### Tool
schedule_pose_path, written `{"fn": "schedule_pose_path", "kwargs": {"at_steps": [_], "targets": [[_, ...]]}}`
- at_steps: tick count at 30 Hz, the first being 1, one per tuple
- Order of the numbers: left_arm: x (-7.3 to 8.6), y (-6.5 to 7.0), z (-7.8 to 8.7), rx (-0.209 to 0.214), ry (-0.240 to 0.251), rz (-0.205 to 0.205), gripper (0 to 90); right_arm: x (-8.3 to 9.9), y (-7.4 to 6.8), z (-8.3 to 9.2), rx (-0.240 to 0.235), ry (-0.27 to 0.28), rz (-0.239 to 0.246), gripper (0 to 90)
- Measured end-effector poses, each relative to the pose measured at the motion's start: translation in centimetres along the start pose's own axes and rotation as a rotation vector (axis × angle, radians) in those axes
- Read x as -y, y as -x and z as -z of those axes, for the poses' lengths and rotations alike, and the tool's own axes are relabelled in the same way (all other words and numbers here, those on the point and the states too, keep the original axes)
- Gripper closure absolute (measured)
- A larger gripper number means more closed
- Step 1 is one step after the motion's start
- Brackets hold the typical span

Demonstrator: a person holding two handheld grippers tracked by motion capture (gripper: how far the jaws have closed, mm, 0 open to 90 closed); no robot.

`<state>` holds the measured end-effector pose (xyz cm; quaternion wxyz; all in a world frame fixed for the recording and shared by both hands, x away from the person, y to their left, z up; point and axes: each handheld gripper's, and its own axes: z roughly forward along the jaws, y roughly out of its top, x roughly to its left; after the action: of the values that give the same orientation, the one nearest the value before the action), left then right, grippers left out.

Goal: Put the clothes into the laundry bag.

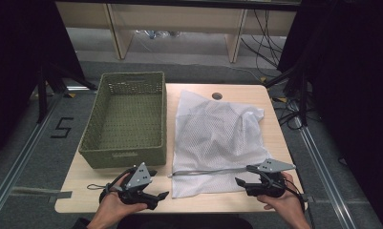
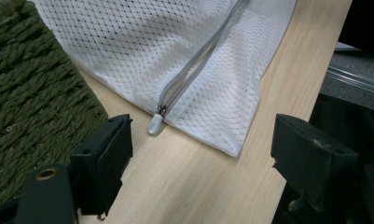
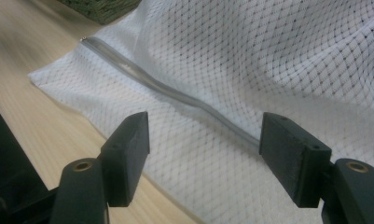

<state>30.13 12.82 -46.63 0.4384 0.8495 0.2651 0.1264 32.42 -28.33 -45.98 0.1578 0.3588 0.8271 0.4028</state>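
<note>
The left gripper (image 2: 198, 154) has its fingers (image 2: 107, 154) wide apart, holding nothing, just short of the zip pull (image 2: 155, 124). The right gripper (image 3: 204, 154) hangs wide over the zip (image 3: 175, 98). The white mesh bag (image 1: 213, 138) lies flat on the table (image 1: 79, 183) beside the green basket (image 1: 124, 119). I think grabbing comes next: left pinches the pull, right pins the bag.

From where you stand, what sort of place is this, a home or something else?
Probably a lab or test workshop, not a home: loose cables trail over the floor, a number marking is taped beside the table, and dark curtains screen it off.
</note>
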Motion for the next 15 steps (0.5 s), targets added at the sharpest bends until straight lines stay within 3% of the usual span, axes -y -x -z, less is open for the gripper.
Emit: {"fn": "schedule_pose_path", "kwargs": {"at_steps": [3, 6, 7, 8, 10, 12, 14, 15], "targets": [[0.1, 0.3, 0.2, 0.000, -0.001, 0.002, 21.0, 0.4, -0.4, 0.2, -0.018, -0.001, -0.033, 34.4], [0.3, 0.4, 0.4, -0.008, -0.016, -0.018, 20.9, 0.7, -0.5, 0.5, -0.007, -0.002, -0.008, 34.3], [0.3, 0.6, 0.5, -0.007, -0.014, -0.017, 21.0, 0.9, -1.1, 0.6, -0.014, -0.007, -0.042, 34.4], [0.4, 0.6, 0.5, -0.010, -0.021, -0.027, 21.0, 1.0, -1.1, 0.8, 0.002, 0.001, -0.023, 34.2], [0.5, 1.1, 0.7, -0.005, -0.020, -0.028, 21.0, 1.2, -1.3, 0.9, -0.011, 0.004, -0.005, 34.2], [0.5, 1.1, 0.7, -0.005, -0.024, -0.027, 21.1, 1.3, -1.6, 1.0, -0.003, 0.006, -0.020, 34.2], [0.5, 1.1, 0.7, -0.014, -0.032, -0.031, 21.2, 1.6, -2.0, 1.1, -0.036, -0.005, 0.003, 34.2], [0.5, 1.1, 0.7, -0.014, -0.032, -0.031, 21.2, 1.7, -2.2, 1.2, -0.018, -0.003, -0.006, 34.2]]}}
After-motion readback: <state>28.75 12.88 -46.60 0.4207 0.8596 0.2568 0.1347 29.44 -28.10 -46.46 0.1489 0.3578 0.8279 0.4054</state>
